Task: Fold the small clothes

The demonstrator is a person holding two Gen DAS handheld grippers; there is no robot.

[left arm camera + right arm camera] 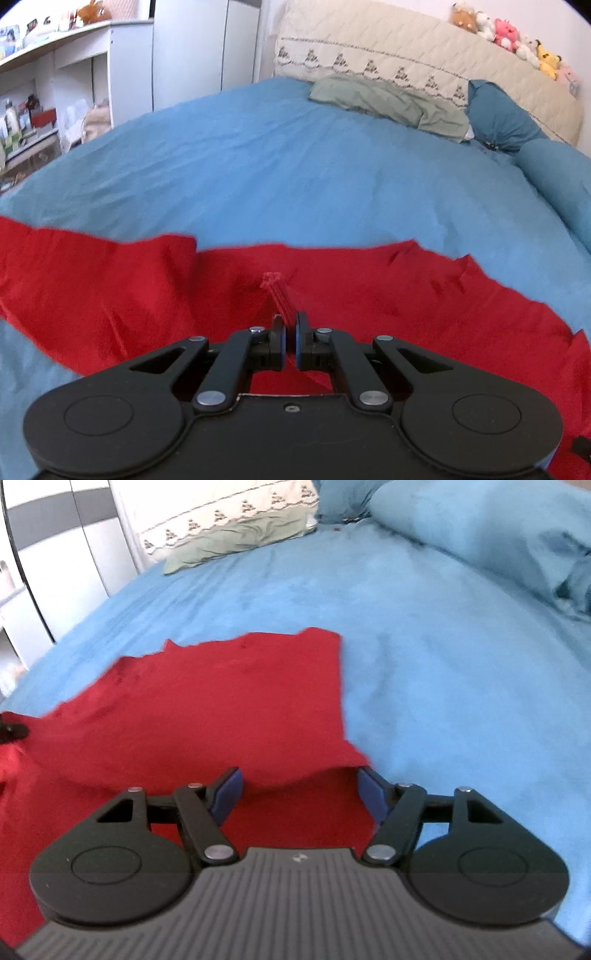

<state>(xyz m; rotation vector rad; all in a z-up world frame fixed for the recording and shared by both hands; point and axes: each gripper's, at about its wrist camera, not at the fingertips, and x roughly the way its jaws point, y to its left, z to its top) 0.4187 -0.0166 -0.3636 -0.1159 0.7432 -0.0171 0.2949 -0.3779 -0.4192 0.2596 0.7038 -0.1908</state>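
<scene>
My left gripper [290, 325] pinching a fold of the red garment [147, 295] on the blue bedspread [277, 166], my right gripper [299, 786] spread wide over the garment's near edge, green pillow [388, 101] far beyond.

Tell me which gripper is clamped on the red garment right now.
The left gripper: its jaws are pinched shut on the red garment. The right gripper is wide open over the cloth.

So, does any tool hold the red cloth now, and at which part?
The left tool is shut on the red cloth, pinching a raised fold near its middle. The right tool is open over the cloth's edge and holds nothing.
</scene>
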